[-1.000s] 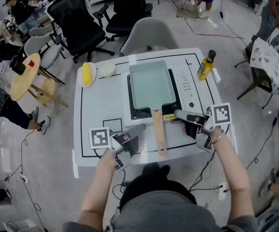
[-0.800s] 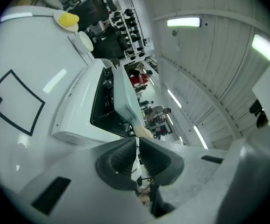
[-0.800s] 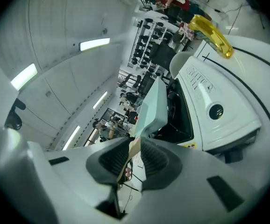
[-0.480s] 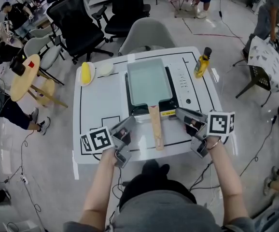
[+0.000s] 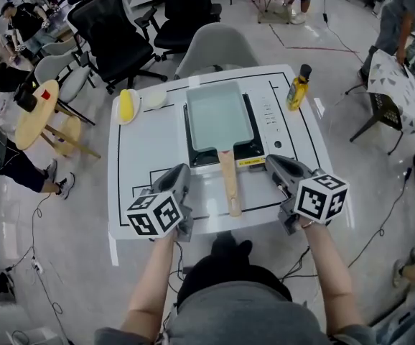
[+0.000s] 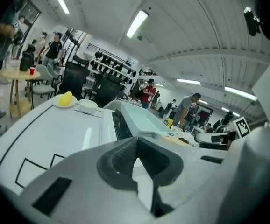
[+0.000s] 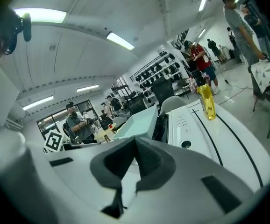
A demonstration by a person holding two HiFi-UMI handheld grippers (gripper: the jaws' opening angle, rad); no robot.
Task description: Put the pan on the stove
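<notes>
On the white, glossy table [image 5: 132,157] marked with thin black lines, the pale mint rectangular pan [image 5: 218,115] sits on the flat black glass stove [image 5: 253,152]. The stove is set in a white housing with a strip of small controls [image 5: 271,117] along its right side. The pan is shallow with straight walls and rounded corners. Its long, flat, light wooden handle [image 5: 229,185] runs back toward the person and lies over the bare tabletop.

The left gripper [image 5: 181,171], smooth grey plastic with dark ribbed pads, lies near the table's front edge to the left of the handle. Its jaws have just closed; they meet pad to pad with nothing between them. The right gripper [image 5: 273,162] of the same make lies to the right of the handle. Its jaws have also just closed and are pressed together, empty. Neither touches the pan. Each carries a white cube with black square markers, left [image 5: 156,214] and right [image 5: 321,197].

At the far left of the table a yellow rounded item rests on a small white plate [image 5: 126,107], with a small white bowl [image 5: 157,100] just beside it. A yellow translucent bottle with a dark cap [image 5: 298,88] stands at the far right corner. A grey moulded shell chair [image 5: 218,49] stands behind the table.
</notes>
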